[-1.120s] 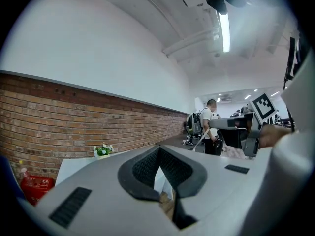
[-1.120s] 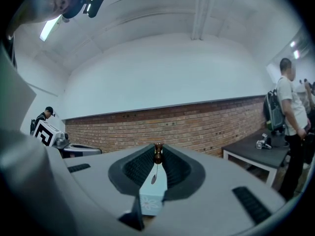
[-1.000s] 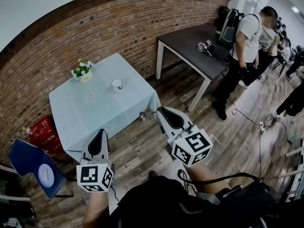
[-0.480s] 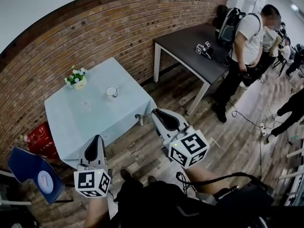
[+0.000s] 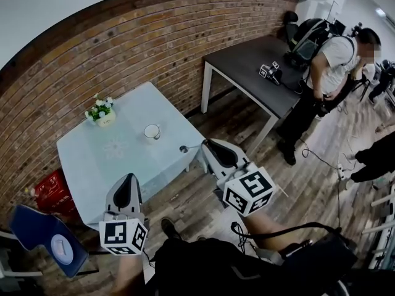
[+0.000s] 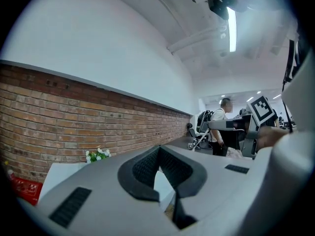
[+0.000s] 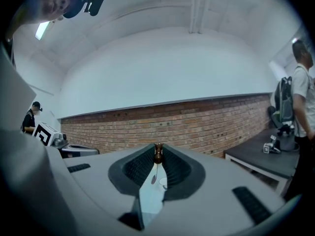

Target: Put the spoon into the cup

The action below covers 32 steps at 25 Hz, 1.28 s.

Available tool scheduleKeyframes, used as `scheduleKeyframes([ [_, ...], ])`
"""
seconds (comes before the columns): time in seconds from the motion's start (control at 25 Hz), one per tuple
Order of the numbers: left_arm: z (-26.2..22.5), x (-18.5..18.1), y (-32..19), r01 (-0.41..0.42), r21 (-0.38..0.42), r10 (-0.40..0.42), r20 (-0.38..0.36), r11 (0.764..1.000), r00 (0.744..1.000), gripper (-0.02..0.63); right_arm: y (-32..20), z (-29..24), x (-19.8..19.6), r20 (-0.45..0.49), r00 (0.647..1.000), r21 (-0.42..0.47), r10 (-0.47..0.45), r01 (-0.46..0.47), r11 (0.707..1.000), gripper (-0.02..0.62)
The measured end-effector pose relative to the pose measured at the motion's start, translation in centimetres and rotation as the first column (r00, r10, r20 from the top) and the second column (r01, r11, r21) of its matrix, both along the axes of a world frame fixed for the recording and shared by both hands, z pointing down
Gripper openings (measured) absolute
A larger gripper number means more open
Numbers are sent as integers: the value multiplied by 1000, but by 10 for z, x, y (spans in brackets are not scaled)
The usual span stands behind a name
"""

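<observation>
- One spoon [image 7: 154, 179], one cup [image 5: 151, 131], two grippers, two tables, one flower pot [image 5: 101, 112].
- Light-blue table [image 5: 117, 162] against brick wall [image 5: 129, 48]; dark table [image 5: 247, 57] further right; wood plank floor [image 5: 197, 193]; person [image 5: 324, 73] standing by dark table.
- Right gripper [image 5: 208, 145] clamped on spoon's brown handle end.
- Spoon in air near light-blue table's near corner, long axis running from jaws toward cup, bowl end leading.
- Cup upright on light-blue table, well apart from spoon.
- Left gripper [image 5: 128, 180] jaws together, empty.
</observation>
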<state>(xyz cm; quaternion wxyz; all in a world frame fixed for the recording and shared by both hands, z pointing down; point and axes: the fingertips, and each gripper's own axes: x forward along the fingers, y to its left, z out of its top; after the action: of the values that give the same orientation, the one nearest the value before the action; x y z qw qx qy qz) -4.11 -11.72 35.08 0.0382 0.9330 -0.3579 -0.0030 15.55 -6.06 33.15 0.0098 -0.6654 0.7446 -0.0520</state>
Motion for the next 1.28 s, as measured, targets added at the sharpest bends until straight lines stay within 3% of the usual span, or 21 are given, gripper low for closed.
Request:
scheduleKeyframes([
  [0.64, 6, -12, -113, -66, -21, 65, -15, 998, 998, 10, -107, -1, -9, -11, 998, -11, 70, -70, 998, 60],
  [1.28, 14, -34, -176, -93, -34, 91, -47, 995, 995, 10, -180, 4, -13, -2, 992, -29, 127, -127, 991, 60],
])
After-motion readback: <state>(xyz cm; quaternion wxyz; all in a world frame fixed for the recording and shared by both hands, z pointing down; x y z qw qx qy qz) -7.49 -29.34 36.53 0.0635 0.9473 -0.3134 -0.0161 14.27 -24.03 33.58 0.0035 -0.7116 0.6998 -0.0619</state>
